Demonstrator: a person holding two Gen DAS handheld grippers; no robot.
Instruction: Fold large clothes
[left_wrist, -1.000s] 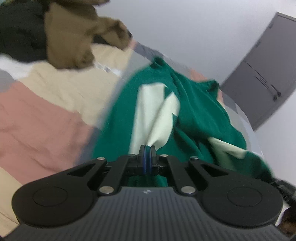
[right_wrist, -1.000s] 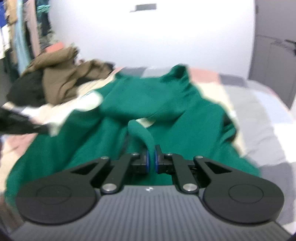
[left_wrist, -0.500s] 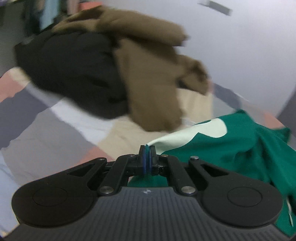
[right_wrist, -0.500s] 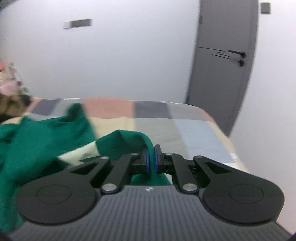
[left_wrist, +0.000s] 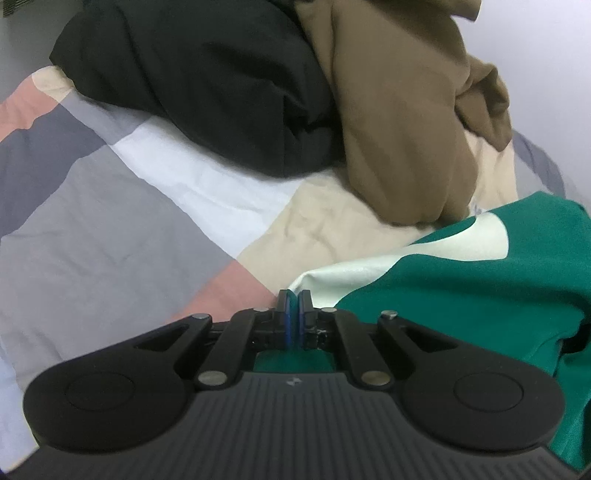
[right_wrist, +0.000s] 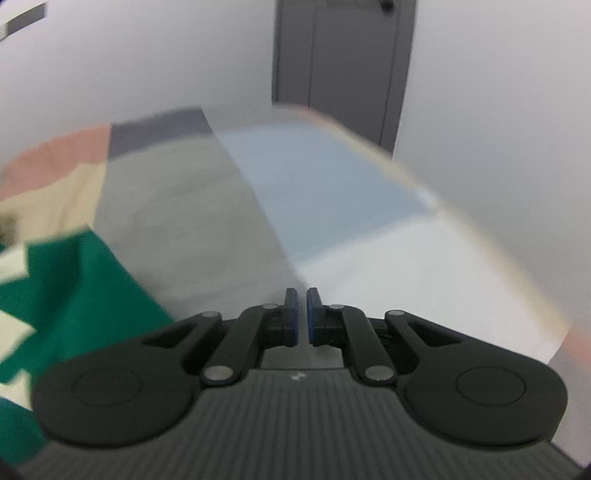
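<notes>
The left gripper (left_wrist: 294, 297) was clamped on the edge of the green shirt (left_wrist: 461, 295), which spread off to its right over the patchwork bedcover (left_wrist: 110, 229). Ahead lay a black garment (left_wrist: 207, 81) and a brown one (left_wrist: 399, 122). The right gripper (right_wrist: 302, 299) was nearly closed with nothing visible between its pads; the shirt lay to its left.

Soft, even light is cast; the right wrist view is smeared by motion, edges bent by fisheye
</notes>
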